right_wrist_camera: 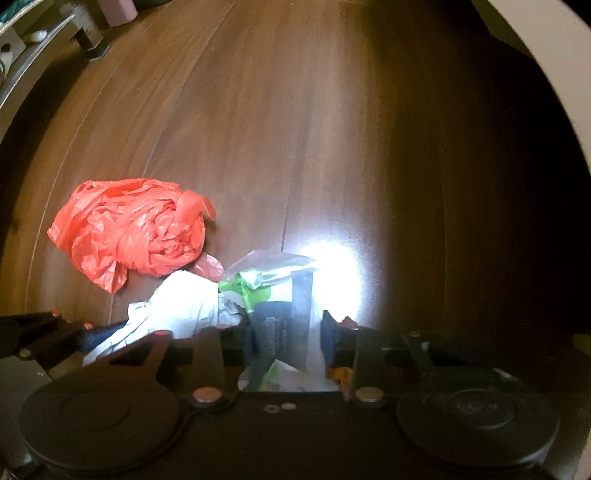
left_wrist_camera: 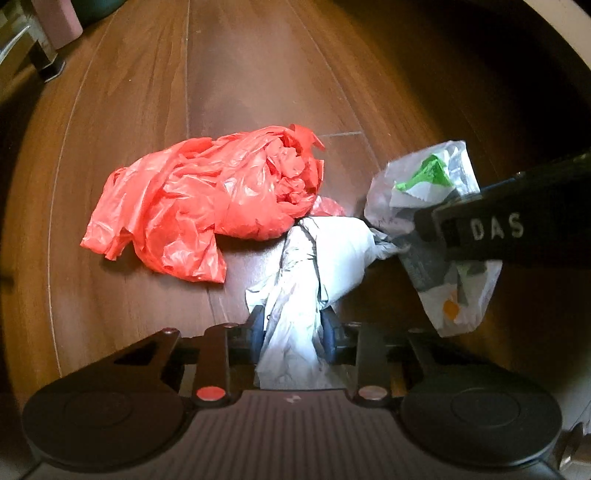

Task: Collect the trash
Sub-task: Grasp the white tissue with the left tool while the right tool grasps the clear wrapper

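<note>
A crumpled red plastic bag (left_wrist_camera: 207,199) lies on the wooden floor (left_wrist_camera: 258,74); it also shows in the right wrist view (right_wrist_camera: 129,232). My left gripper (left_wrist_camera: 295,328) is shut on a white plastic bag (left_wrist_camera: 325,258), which bulges out in front of its blue pads. My right gripper (right_wrist_camera: 288,332) is shut on a clear printed wrapper (right_wrist_camera: 280,291) with green and black marks. In the left wrist view that wrapper (left_wrist_camera: 428,181) hangs from the right gripper's black body (left_wrist_camera: 517,229), touching the white bag. The white bag (right_wrist_camera: 177,306) shows left of the wrapper in the right wrist view.
A pink box (left_wrist_camera: 59,22) and a furniture leg (left_wrist_camera: 50,66) stand at the far left. A pale wall or furniture edge (right_wrist_camera: 535,55) curves along the right. A bright glare spot (right_wrist_camera: 332,273) lies on the floor.
</note>
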Demonstrator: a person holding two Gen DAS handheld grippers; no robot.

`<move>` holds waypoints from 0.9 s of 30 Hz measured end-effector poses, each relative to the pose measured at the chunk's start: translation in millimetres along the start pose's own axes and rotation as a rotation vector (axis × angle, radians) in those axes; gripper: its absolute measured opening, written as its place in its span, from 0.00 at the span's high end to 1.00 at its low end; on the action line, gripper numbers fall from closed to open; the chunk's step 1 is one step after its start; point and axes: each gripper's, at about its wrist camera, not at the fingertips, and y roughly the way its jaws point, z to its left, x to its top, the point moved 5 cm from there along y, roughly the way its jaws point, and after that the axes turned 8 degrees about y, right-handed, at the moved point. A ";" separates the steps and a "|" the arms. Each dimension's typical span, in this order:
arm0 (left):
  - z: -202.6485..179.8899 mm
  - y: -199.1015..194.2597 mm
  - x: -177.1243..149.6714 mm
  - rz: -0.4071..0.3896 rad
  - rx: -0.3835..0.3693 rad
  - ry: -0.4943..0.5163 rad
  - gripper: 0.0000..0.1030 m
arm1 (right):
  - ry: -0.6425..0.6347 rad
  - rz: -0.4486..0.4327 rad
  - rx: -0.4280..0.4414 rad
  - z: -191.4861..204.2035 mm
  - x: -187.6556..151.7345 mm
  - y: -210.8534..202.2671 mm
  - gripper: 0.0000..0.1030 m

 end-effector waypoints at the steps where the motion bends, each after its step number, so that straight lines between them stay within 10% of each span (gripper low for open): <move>1: -1.2 -1.3 -0.6 -0.001 0.001 0.001 0.77 | 0.012 -0.002 -0.004 -0.9 -0.5 -2.1 0.76; 16: -0.5 -101.9 -28.8 -0.002 -0.036 -0.042 0.81 | 0.101 -0.017 -0.024 11.0 -29.7 -104.5 0.89; 27: 30.7 -267.1 -38.3 -0.010 -0.051 -0.097 0.81 | 0.152 -0.074 0.052 42.9 -36.6 -278.9 0.92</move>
